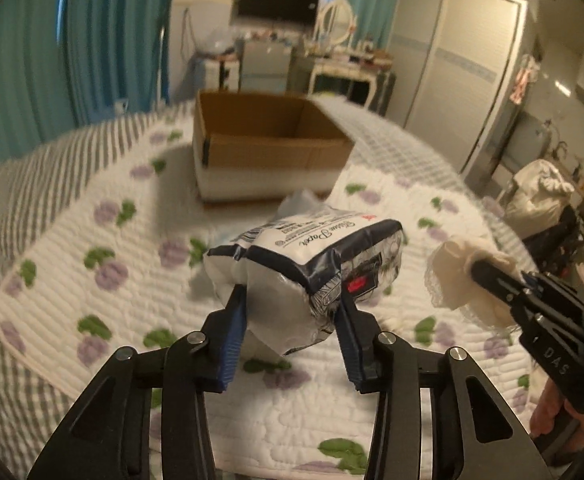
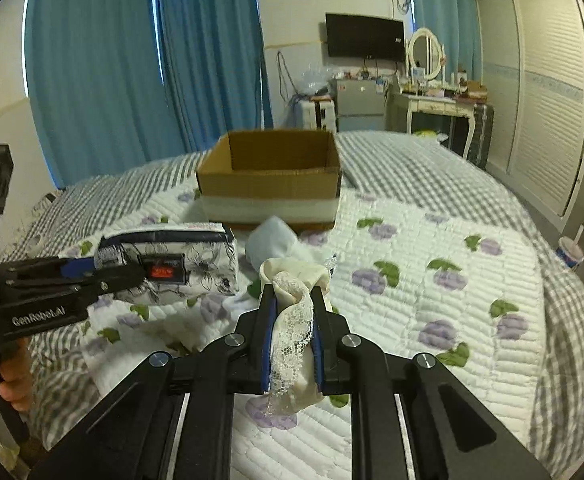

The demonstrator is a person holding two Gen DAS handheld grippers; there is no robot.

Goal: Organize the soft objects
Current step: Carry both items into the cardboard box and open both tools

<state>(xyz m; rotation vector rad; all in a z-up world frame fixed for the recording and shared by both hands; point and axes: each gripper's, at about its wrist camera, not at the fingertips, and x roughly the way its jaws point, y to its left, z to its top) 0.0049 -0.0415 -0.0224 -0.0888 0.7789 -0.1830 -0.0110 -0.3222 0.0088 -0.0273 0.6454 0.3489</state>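
the left gripper [image 1: 292, 300] is clamped on a pack of tissues [image 1: 312, 268], its blue pads pressed into the two sides of the soft plastic wrap so the near end bulges between them. it holds the pack by one short end, lifted clear of the quilt [image 1: 71, 272], with the long body pointing toward the far cardboard box [image 1: 267, 148]; i would judge that this grip is meant to carry it straight ahead and drop it in. the right gripper [image 2: 294, 300] is closed tight on a cream cloth with lace trim [image 2: 292, 308], the fabric bunched between the jaws and a loose tail hanging down below them, which suits a limp thing that cannot be held any other way. both loads sit side by side, near each other but apart, on the near side of the box.

a pale blue cloth [image 2: 271, 240] lies on the quilt between the grippers and the box, still to be collected.

the box stands open at the far middle of the bed [image 2: 432, 168], but its floor is hidden behind the near wall, so i cannot tell whether anything is already inside. the left view is blurred, and the small print on the pack is mostly unreadable. the cloth's full shape is lost in the folds; i cannot say what garment it is.
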